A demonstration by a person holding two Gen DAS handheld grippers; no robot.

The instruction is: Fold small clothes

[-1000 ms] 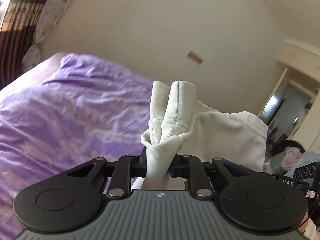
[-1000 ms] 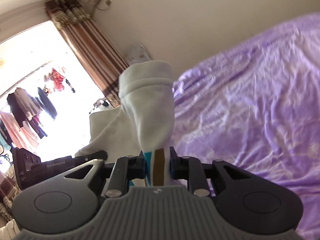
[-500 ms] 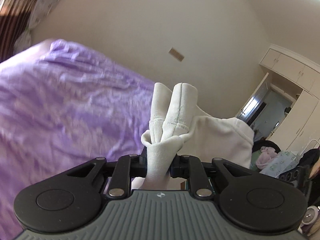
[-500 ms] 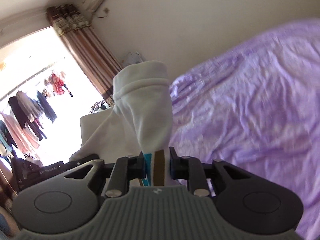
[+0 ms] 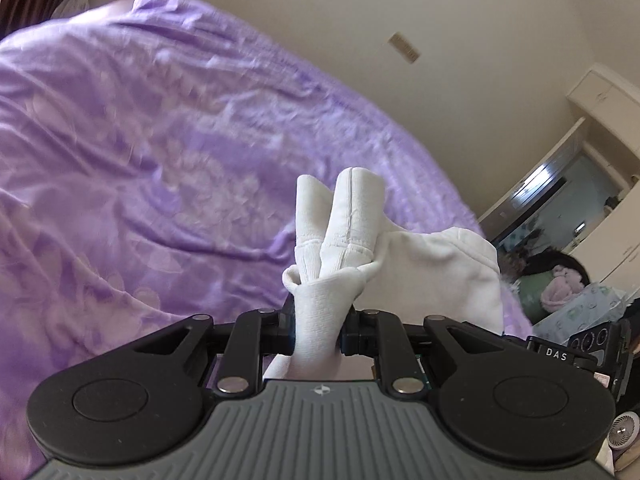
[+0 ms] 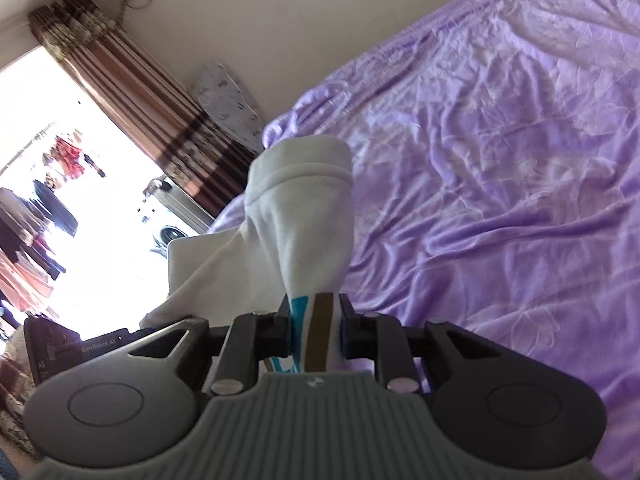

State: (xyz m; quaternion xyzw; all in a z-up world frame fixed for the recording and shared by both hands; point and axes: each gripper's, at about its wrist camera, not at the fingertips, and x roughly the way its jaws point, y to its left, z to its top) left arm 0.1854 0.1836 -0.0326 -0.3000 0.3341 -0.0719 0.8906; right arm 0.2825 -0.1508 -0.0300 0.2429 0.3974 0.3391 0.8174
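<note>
A small white garment (image 5: pixel 436 268) hangs in the air between both grippers, above a bed with a purple cover (image 5: pixel 140 168). My left gripper (image 5: pixel 318 326) is shut on a bunched white corner with a ribbed cuff sticking up. My right gripper (image 6: pixel 316 326) is shut on another corner of the white garment (image 6: pixel 304 220), where a teal and a brown stripe show between the jaws. The rest of the cloth stretches sideways toward the other gripper in each view.
The purple bed cover (image 6: pixel 500 160) is wrinkled and fills most of both views. A brown curtain (image 6: pixel 140 92) and bright window are at the bed's far side. A doorway and white wardrobe (image 5: pixel 600 120) stand to the right, with clutter (image 5: pixel 560 284) below.
Both grippers have tilted down toward the bed, so the purple cover now fills more of each view. The grip on the garment is unchanged.
</note>
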